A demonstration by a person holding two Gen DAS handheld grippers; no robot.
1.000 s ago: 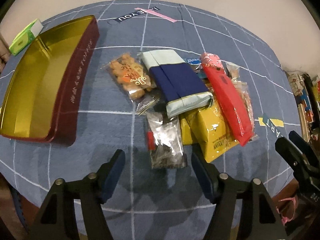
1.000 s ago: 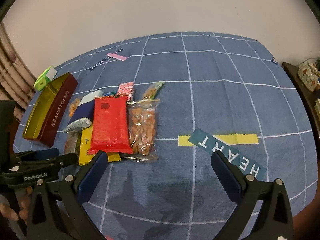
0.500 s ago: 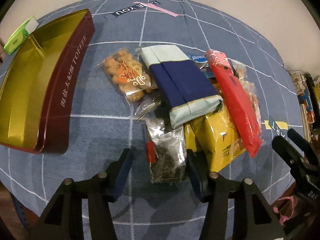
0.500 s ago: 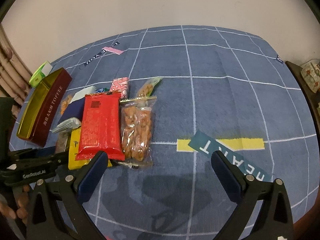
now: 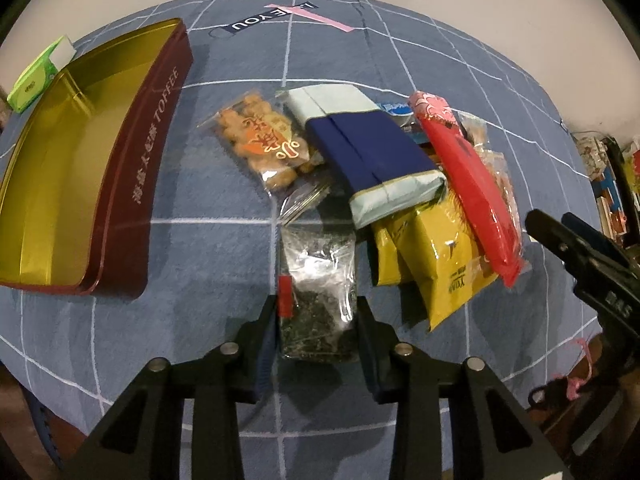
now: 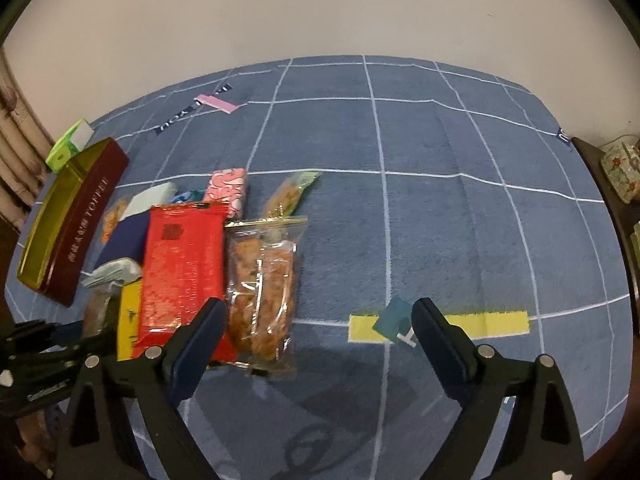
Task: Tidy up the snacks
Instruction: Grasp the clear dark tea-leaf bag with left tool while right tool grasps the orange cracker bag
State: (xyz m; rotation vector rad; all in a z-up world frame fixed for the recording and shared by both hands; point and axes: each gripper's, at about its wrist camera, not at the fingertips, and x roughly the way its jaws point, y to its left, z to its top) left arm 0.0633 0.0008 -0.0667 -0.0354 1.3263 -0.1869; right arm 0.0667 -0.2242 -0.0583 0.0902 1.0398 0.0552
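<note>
Left gripper (image 5: 318,320): clamped on clear packet of dark bits (image 5: 318,288), lower centre.
Right gripper (image 6: 320,328): wide, just narrowing, nothing between.
Toffee tin (image 5: 132,184): left, open.

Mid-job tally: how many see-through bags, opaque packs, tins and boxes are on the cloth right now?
See-through bags: 4 – dark-filled bag, orange-printed, brown-snack, green-tipped
Opaque packs: 5 – navy, red, yellow, pink, small blue wrapper, mostly hidden
Tins: 1 – toffee tin
Boxes: 1 – green box
Total: 11
</note>
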